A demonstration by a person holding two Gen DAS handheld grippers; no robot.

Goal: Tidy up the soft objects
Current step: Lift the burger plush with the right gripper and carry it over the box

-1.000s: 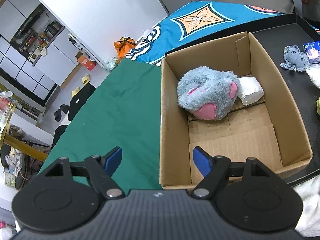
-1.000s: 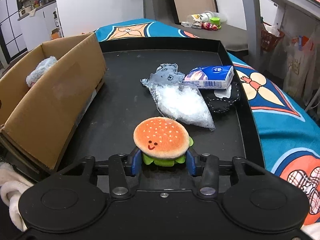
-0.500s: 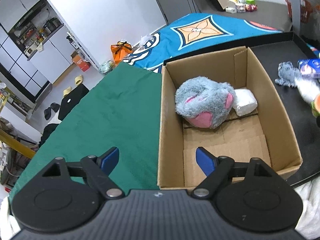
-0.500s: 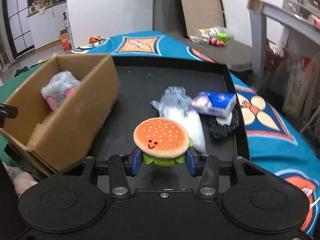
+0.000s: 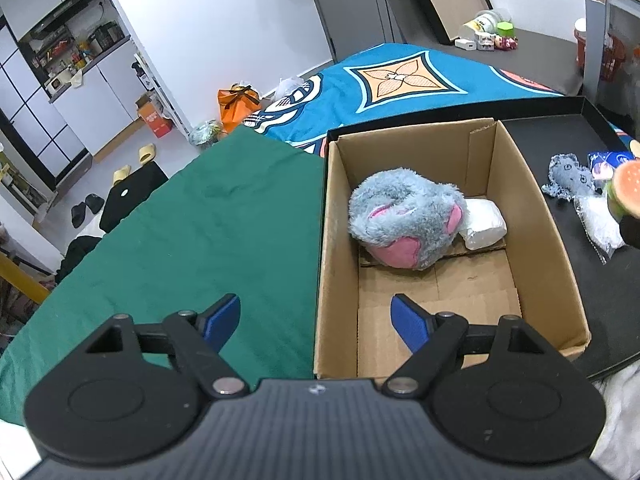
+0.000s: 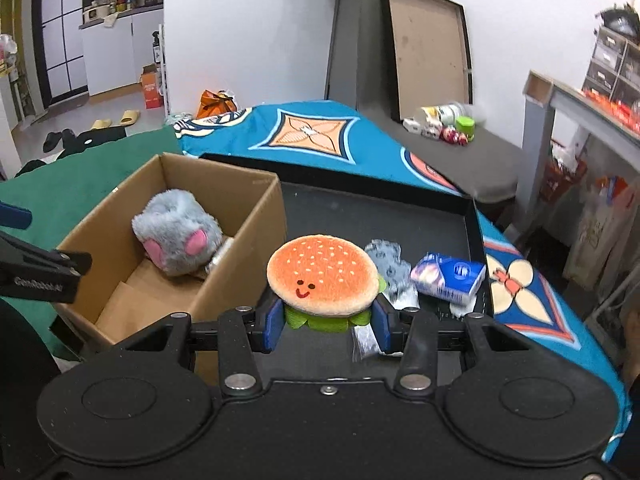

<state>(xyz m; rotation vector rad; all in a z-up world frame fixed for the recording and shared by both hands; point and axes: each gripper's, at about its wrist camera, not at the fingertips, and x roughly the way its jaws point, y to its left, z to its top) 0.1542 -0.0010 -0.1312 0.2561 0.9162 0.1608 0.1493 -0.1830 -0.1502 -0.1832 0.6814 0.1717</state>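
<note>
Two wrist views, both looking forward and down along the fingers

Your left camera looks steeply into the cardboard box point(image 5: 440, 240) from close at its near left corner, green cloth point(image 5: 200, 232) alongside. Your right camera sits above the black tray point(image 6: 360, 216), facing the room beyond. Both share the box, the grey plush point(image 5: 404, 220) and the tray.

You are working in bright, even indoor light with soft shadows; fisheye lenses are bending the edges, and the blue-and-white tissue packet point(image 6: 448, 276) is smearing slightly.
</note>
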